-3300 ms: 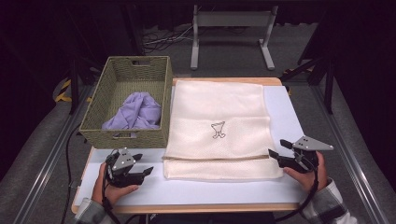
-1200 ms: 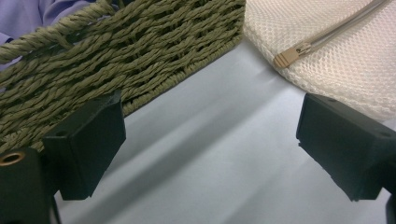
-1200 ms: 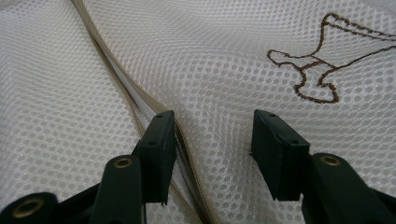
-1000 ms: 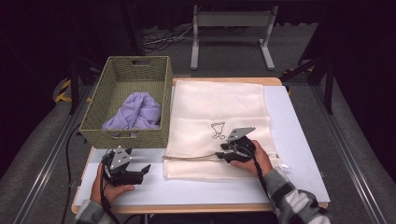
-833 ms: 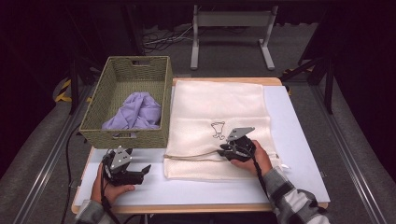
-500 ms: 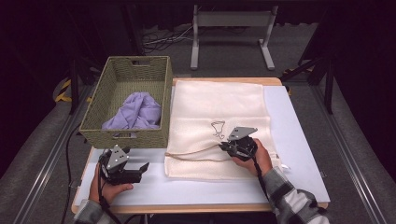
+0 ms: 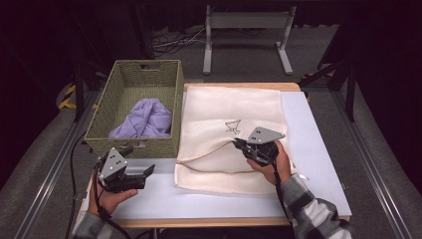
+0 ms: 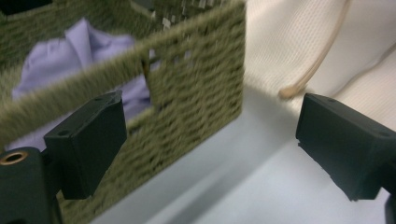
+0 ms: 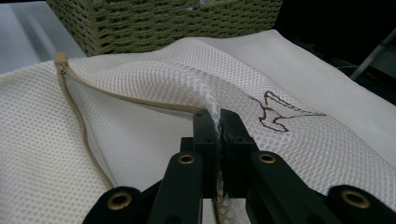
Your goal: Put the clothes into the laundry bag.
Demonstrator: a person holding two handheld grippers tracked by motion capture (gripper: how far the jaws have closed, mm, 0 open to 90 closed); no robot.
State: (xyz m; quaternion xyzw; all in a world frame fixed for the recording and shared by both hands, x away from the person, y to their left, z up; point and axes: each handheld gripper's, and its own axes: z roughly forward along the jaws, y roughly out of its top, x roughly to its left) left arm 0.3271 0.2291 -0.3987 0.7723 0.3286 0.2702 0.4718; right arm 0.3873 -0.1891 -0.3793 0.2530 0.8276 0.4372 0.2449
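Note:
A cream mesh laundry bag (image 7: 234, 114) with a small brown emblem (image 7: 232, 126) lies flat on the white table (image 7: 318, 164). My right gripper (image 7: 238, 145) is shut on the bag's upper layer (image 9: 205, 88) near its zipper edge (image 9: 79, 126), lifting it a little so the mouth gapes. My left gripper (image 7: 149, 170) stands open above the table's front left, just before the basket's front wall (image 8: 187, 93), with nothing between its jaws. A lilac cloth (image 7: 144, 119) lies crumpled inside the woven green basket (image 7: 104, 119).
The basket stands at the table's back left, touching the bag's left side. Beyond the table a metal stand (image 7: 246, 35) and cables lie on the dark floor. Rails run along both sides of the table.
My right gripper came from the table's right edge onto the bag, shut on the upper layer and raised it, opening the mouth. My left gripper stayed almost where it was.

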